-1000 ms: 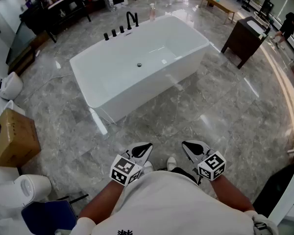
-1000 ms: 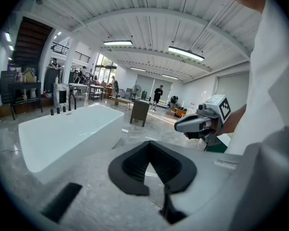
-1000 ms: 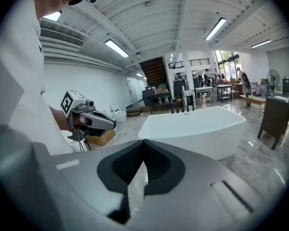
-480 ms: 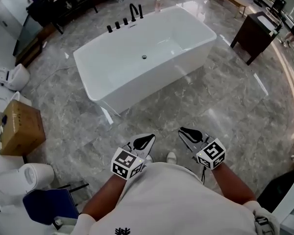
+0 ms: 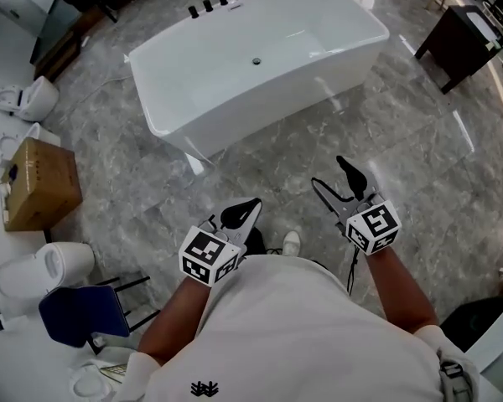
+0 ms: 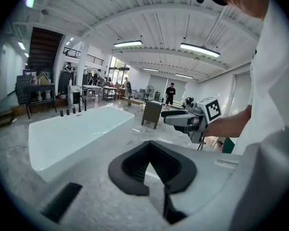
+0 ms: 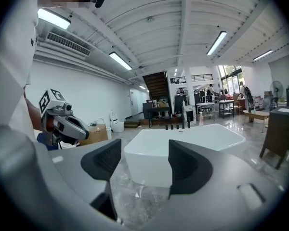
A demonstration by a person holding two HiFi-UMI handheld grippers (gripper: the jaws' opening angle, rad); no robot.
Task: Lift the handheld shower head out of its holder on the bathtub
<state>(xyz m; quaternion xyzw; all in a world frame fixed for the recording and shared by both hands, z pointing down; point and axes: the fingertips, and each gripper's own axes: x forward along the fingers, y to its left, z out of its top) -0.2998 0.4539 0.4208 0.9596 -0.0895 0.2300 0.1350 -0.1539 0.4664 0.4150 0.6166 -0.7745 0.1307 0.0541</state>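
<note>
Tub (image 5: 235,82) was plain glossy wht, in & out, w/ a small dk drain (image 5: 256,59). Fittings (image 5: 208,7) on its rim were blk. Floor (image 5: 335,141) was gry marble-look tile w/ paler veining & wht glare streaks. Cardboard box (image 5: 38,182) was tan-brn. Toilet (image 5: 42,270) was wht. Chair (image 5: 80,312) had a dk blue seat & blk legs. Cabinet (image 5: 469,36) was dk brn. Person's shirt (image 5: 302,333) was wht w/ small blk logo. Ceiling (image 7: 183,32) was wht.

Person: white short-sleeved T-shirt (image 5: 285,333) with small black emblem (image 5: 205,388); white shoe (image 5: 292,243). Pale grey left gripper (image 5: 239,213) and right gripper (image 5: 331,177), each with black jaw pads and a black-and-white marker cube; thin black cable (image 5: 352,268) on the right.
</note>
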